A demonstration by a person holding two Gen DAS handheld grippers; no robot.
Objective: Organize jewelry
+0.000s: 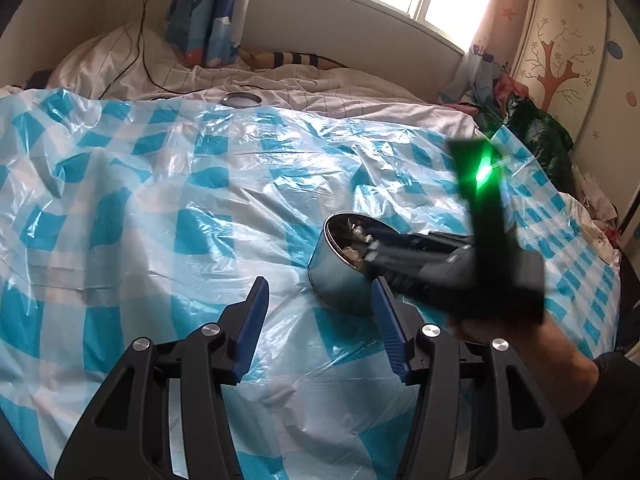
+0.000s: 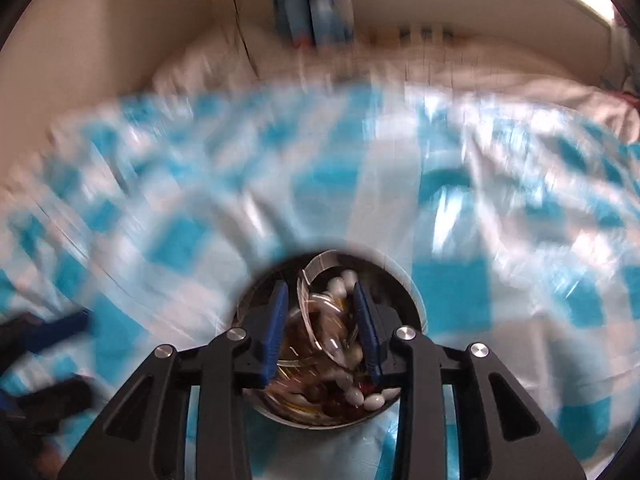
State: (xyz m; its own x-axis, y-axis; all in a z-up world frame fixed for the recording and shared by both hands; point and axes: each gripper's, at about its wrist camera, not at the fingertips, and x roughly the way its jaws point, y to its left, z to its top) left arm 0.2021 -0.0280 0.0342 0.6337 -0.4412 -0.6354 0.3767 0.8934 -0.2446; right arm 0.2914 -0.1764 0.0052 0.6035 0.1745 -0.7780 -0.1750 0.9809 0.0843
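Metal tin [image 2: 404, 284] is sitting open on bed; right tongs [image 2: 320, 320], part-open w/ nothing gripped, are dipping into its jewelry [image 2: 344, 288]; left tongs [image 1: 316, 316] are waiting wide beside tin.

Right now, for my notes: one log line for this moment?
right gripper: open, in tin | left gripper: open, empty | lid: off

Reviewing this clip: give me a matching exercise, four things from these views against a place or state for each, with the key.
Things:
1. round tin
2. tin lid
3. left gripper
4. right gripper

Places or states:
A. far edge of the checked plastic sheet, by the white bedding
B. jaws apart over the sheet, empty
C. fingers down inside the tin, among the jewelry
D. open-topped, full of beads

Pairs: 1-D, 2-A, 3-B, 4-C
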